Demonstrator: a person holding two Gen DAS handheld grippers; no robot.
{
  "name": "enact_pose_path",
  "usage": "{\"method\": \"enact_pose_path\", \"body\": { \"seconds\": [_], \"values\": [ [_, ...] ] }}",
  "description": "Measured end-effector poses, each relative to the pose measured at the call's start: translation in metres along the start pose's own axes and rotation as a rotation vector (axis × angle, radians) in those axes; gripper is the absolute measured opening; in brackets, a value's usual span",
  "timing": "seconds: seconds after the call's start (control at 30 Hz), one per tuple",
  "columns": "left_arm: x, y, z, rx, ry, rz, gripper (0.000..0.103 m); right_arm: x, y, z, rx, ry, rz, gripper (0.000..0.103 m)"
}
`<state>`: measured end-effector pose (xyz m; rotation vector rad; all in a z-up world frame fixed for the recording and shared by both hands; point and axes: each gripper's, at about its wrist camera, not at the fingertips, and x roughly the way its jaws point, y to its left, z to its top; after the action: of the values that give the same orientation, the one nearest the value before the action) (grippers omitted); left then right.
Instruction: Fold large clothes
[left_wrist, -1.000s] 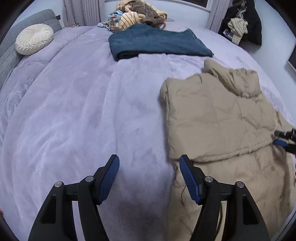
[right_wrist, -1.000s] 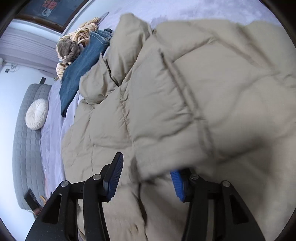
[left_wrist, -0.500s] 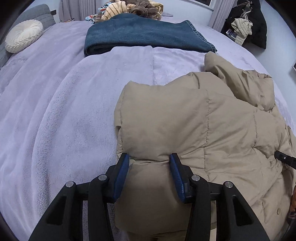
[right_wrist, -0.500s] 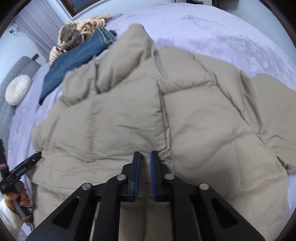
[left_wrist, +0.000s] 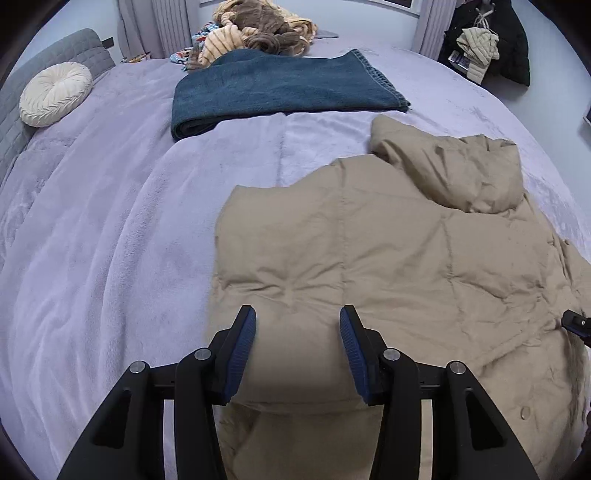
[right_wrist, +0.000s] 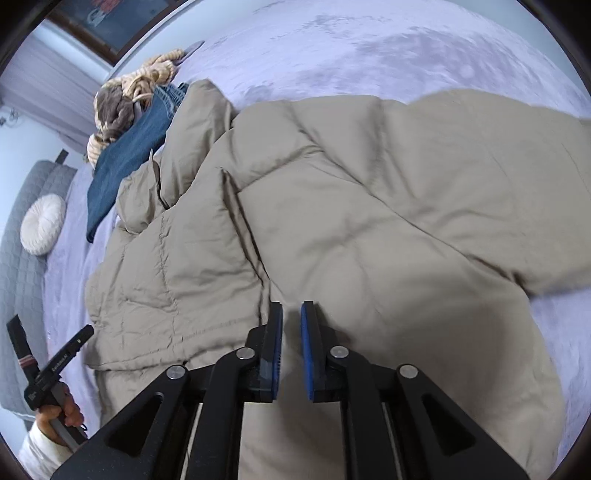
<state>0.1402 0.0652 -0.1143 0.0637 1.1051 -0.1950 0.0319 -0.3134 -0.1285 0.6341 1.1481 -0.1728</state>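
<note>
Bedroom, with a wide bed under a lilac fleece cover, chosen as a soft, roomy surface for spreading bulky garments. Tan puffer jacket laid flat on the near half of the bed, hood at its far end, quilted panels facing up.

Beyond the jacket's hood: a folded dark-blue blanket, apparently done and parked out of the way. Beyond that again, a loose heap of clothes, likely waiting for a turn. Far off to the jacket's left, a round cream cushion against the grey headboard.

Left side of the jacket turned in over the body, giving a straight left edge. Probably the first narrowing fold, meant to turn a wide coat into a long strip.

Left tool over the jacket's near left portion, pointing steeply down, jaws opening, with puffy cloth between the blue pads but apparently no longer gripped. Small puckers just ahead of the pads, like the marks of a recent pinch. Held there seemingly to set the folded flap down squarely rather than drop it.

Right tool at the jacket's near right part, jaws parting from a narrow gap, a pale sliver of fabric between them. Right sleeve spread outward from the jacket, not yet folded in; judged the next piece to bring across.
</note>
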Motion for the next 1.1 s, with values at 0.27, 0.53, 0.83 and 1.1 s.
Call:
{"method": "enact_pose_path", "body": {
  "seconds": [0.27,0.53,0.83,1.1],
  "values": [
    [-0.018,-0.098,-0.019,0.05,0.05,-0.104,0.081,-0.039,-0.045,-0.017,0.108,-0.003,0.051,0.051],
    [-0.024,-0.195,-0.032,0.132,0.039,-0.134,0.103,-0.076,-0.121,-0.012,0.205,-0.057,0.012,0.073],
    [-0.01,-0.26,-0.034,0.165,0.119,-0.149,0.103,-0.108,-0.237,0.004,0.44,-0.156,0.051,0.082],
    [-0.013,-0.301,-0.034,0.203,0.122,-0.152,0.103,-0.124,-0.3,0.04,0.618,-0.298,0.19,0.103]
  ]
}}
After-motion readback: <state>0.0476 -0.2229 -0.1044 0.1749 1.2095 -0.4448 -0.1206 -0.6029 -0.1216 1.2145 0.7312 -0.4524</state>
